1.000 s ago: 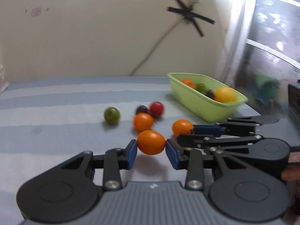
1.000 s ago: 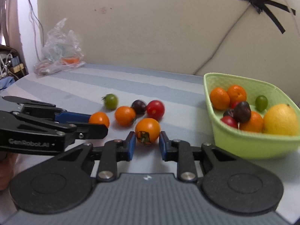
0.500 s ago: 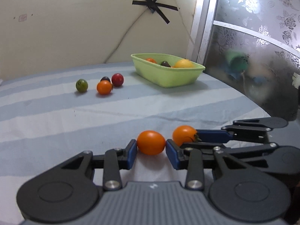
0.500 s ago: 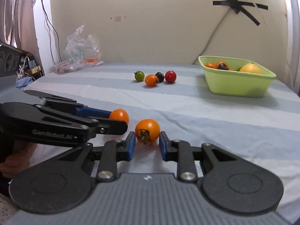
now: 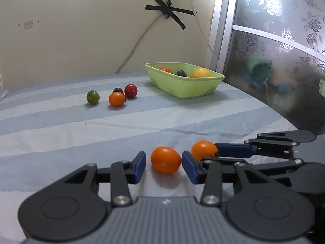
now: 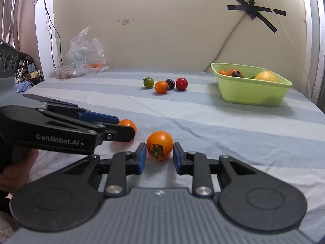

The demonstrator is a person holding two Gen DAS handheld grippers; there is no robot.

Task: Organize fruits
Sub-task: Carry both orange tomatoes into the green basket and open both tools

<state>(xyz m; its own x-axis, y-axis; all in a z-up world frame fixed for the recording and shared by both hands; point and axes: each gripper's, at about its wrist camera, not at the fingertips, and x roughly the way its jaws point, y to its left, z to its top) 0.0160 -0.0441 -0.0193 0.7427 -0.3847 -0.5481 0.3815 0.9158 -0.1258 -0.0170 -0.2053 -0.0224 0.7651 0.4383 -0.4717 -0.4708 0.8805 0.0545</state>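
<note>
The left hand-held gripper (image 5: 163, 163) has just been opening; its blue pads now stand a little apart from the oval orange tomato (image 5: 165, 159) between them, so that fruit rests loose on the striped bench (image 5: 61, 134) near its near edge, with a clear gap on the left pad's side and at most a light touch on the right. The right hand-held gripper (image 6: 159, 155) stands just beside it, with the stemmed orange tomato (image 6: 159, 145) between its pads; the jaws look narrowly apart and I judge the fruit set down or barely pinched, not firmly clamped.

The chief risk is rolling: both tomatoes are round, freed close to the near edge, and a pad that drags on withdrawal could send one off the bench; the two grippers are crowded together, so pulling one back carelessly may knock the other's fruit. A renewed squeeze could bruise the soft skin.

Four more tomatoes (image 5: 116, 99) lie well apart, towards the far edge; the green basket (image 5: 183, 86) sits at the far right corner, already holding fruit.
</note>
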